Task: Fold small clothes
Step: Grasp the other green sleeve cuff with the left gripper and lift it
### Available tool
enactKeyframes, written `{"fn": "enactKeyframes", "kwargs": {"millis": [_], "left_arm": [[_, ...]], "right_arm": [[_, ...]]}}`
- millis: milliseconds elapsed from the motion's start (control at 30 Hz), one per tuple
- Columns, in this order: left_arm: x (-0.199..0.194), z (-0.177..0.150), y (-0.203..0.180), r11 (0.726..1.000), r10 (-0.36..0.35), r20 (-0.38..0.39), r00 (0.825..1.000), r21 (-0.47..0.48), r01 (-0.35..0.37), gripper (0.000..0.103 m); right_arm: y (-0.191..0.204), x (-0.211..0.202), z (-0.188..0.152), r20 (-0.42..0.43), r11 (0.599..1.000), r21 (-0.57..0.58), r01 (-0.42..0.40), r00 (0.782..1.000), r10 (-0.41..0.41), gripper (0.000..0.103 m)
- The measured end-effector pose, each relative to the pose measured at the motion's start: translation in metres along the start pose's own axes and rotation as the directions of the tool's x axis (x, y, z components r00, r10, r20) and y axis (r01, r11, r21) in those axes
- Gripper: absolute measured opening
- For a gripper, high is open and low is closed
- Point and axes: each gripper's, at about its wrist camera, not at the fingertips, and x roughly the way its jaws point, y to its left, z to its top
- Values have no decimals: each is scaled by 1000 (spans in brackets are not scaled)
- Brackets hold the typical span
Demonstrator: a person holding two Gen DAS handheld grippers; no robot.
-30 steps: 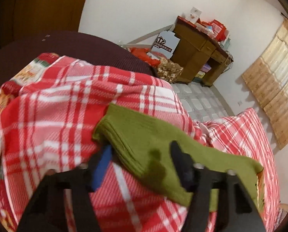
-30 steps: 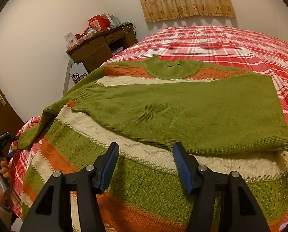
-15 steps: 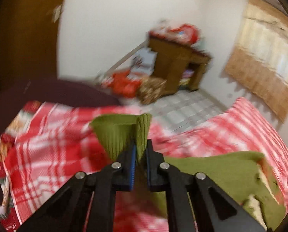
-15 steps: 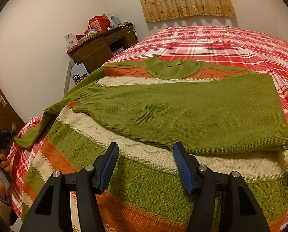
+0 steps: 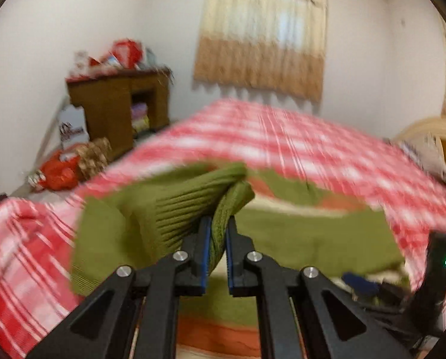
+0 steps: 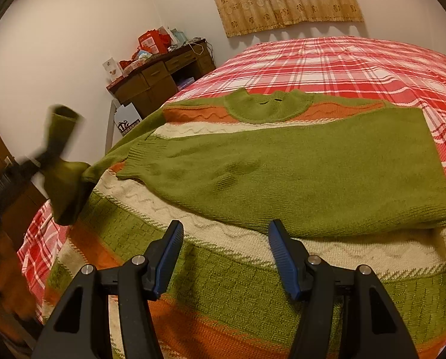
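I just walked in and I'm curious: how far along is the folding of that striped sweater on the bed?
One sleeve already lies folded across the sweater. The left tongs are shut on the other sleeve's cuff, lifted off the plaid bedspread. The right tongs hover open over the hem. That sleeve and the body folds are left.

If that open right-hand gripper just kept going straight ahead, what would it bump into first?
Most likely the sweater on the bed. The right gripper points, fingers apart, at its cream band, with the folded green sleeve lying just beyond. Depth is hard to judge through the fisheye lens.
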Motion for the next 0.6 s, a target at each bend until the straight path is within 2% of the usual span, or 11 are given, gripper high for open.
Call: {"fn": "enactKeyframes", "kwargs": {"millis": [100,167,233,267,300,333,367,400,433,500,600], "left_arm": [[21,-14,-9,1000,17,-94,995,26,-14,10],[27,-23,-6,1000,8,-169,986,31,-3,14],[22,-27,2,999,-43,-215,976,7,46,25],[16,-29,3,998,-67,-213,975,-4,67,28],[6,-34,8,996,-87,-201,976,-11,86,36],[2,-33,11,996,-91,-193,977,-11,90,49],[-6,-35,15,996,-89,-181,979,-15,88,58],[-12,-39,20,996,-84,-164,983,-25,81,73],[-21,-43,29,997,-75,-138,988,-45,70,81],[-31,-48,41,998,-32,-88,996,-62,27,89],[-37,-55,58,997,39,-37,999,-66,-42,91]], "right_arm": [[-1,0,0,1,1000,3,-4,1000,4,61],[-2,0,-1,3,1000,7,-9,1000,9,61],[-2,0,-1,4,1000,11,-14,1000,14,61],[-3,0,-1,4,1000,13,-16,1000,16,61],[-3,0,-1,4,1000,14,-17,1000,17,61],[-3,0,-1,4,1000,15,-17,1000,17,60],[-4,0,-1,3,1000,16,-18,1000,18,60],[-4,0,-1,3,1000,17,-19,1000,19,60],[-4,0,-1,2,1000,20,-22,1000,22,60],[-7,1,1,-2,999,32,-29,1000,29,61],[-7,4,4,-18,999,41,-24,1000,25,61]]}}
